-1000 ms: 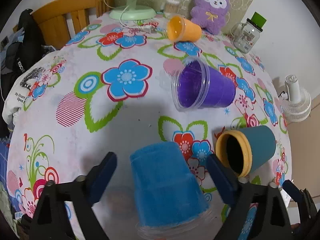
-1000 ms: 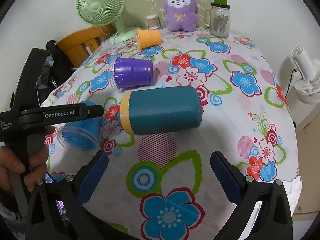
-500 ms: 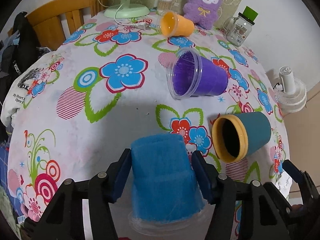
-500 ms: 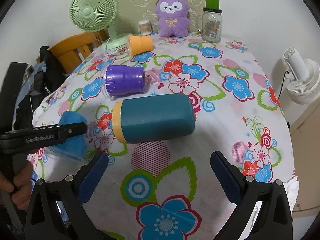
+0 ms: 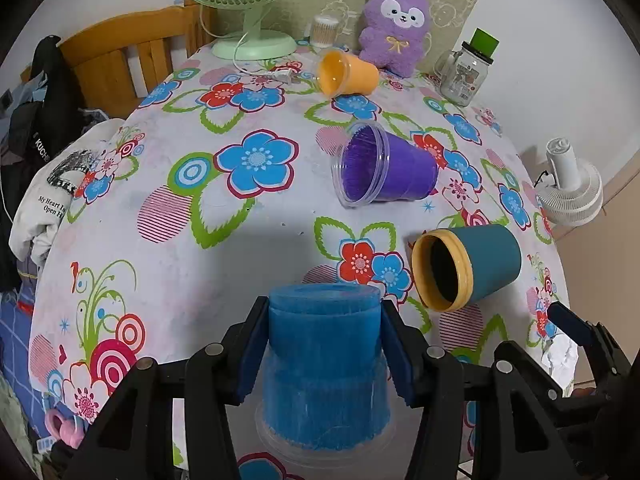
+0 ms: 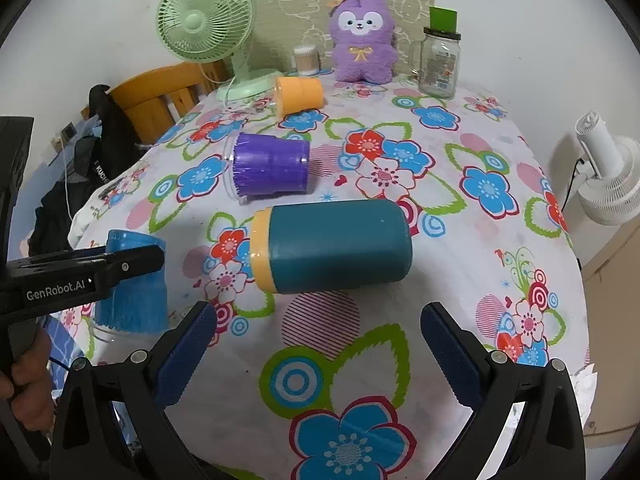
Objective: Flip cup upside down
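- Blue cup (image 5: 324, 364) stands mouth down, base up, at the near edge of the table, its clear rim against the cloth as far as the left wrist view shows.
- Left gripper (image 5: 324, 348) is closed on that cup, one blue pad pressed to each side of its upper wall; the right wrist view shows the same clamp from the side (image 6: 132, 280).
- Right gripper (image 6: 318, 354) hangs spread wide with nothing between its pads, just in front of the teal cup (image 6: 332, 246), which lies on its side with its yellow rim to the left.
- Purple cup (image 5: 386, 168) and orange cup (image 5: 347, 73) also lie on their sides farther back, well apart from each other.
- Tablecloth (image 5: 160, 248), white with large bright flowers, covers the whole round-edged table.
- At the far edge stand a green desk fan (image 6: 206, 20), a purple plush toy (image 6: 362, 38) and a glass jar (image 6: 439, 60) with a green lid, before a pale wall.
- Wooden chair (image 5: 132, 60) stands to the left, and a white fan (image 6: 608, 184) stands off the table to the right.
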Demonstrator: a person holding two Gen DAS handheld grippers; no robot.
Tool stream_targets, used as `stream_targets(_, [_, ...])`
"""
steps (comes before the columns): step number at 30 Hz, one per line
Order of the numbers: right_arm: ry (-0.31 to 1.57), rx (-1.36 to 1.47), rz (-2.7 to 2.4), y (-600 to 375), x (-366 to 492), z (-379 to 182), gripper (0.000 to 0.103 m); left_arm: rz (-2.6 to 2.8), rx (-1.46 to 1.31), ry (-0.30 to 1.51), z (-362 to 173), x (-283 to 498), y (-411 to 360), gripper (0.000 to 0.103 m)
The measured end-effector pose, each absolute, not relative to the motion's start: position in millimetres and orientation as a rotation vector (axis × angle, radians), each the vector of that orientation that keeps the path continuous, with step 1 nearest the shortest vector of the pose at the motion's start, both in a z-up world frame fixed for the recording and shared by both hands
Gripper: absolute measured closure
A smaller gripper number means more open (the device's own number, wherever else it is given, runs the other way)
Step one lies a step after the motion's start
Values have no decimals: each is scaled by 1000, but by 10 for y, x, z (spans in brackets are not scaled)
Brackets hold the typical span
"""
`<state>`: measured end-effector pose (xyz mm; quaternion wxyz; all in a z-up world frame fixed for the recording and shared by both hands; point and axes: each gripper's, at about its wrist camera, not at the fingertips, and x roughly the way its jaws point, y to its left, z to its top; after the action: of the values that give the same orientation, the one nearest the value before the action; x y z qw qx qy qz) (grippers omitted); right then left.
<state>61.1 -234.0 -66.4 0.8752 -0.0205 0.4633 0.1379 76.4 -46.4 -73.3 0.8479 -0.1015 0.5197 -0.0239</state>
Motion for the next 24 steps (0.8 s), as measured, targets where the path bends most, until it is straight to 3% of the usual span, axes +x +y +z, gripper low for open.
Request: stream_targets(24, [932, -82, 317, -2133, 570, -560, 0, -70, -200, 919, -396, 436, -454, 47])
